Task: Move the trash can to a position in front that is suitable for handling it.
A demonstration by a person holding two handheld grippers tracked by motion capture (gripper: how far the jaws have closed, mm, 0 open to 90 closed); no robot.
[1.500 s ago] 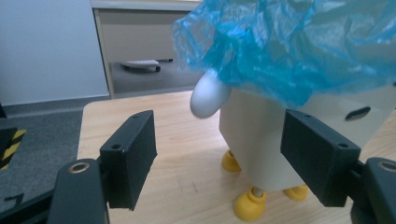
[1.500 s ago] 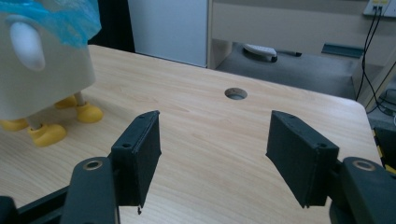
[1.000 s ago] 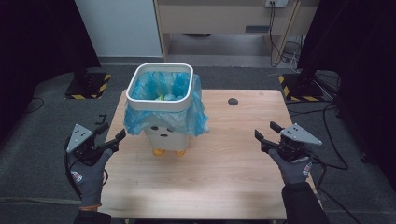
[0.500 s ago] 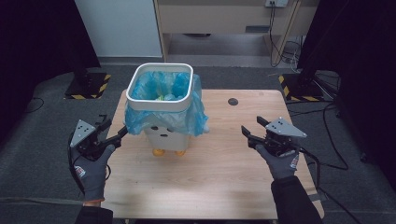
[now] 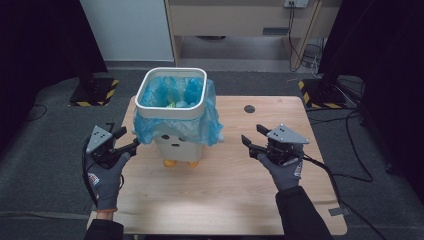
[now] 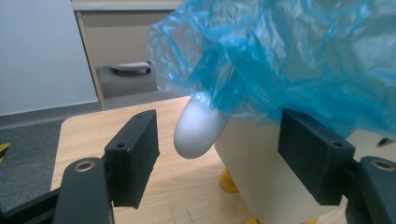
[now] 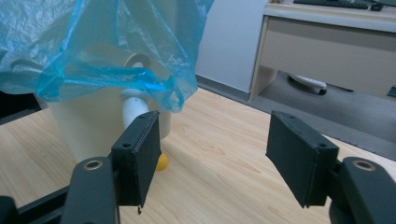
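The left gripper (image 5: 121, 143) has its fingers (image 6: 133, 156) spread wide, with nothing between them. Just ahead of these fingers hangs the loose edge of the blue bag (image 6: 289, 60), and in the left gripper view a rounded white arm (image 6: 198, 128) of the bin pokes out from under that edge, in the gap between the two fingers but a little farther away. The blue plastic does not touch the fingers; a small space remains.

The right gripper (image 5: 251, 142) is also wide open and holds nothing. Its fingers (image 7: 137, 156) point toward the white bin (image 5: 177, 145), which stands well apart from them, with bare wood in between. In the right gripper view the bag's lower edge hangs above and beyond the left finger, and a small orange foot (image 7: 161, 162) of the bin shows just behind that finger.

Seen from above, the bin stands between the two grippers, toward the far left part of the surface (image 5: 225, 200), with the bag folded over its rim (image 5: 170, 107). The left gripper is over the left edge of the surface. In front of both hands, toward the near edge, there is much free wood. Beyond the right fingers a dark round hole (image 5: 249, 108) sits near the far edge.
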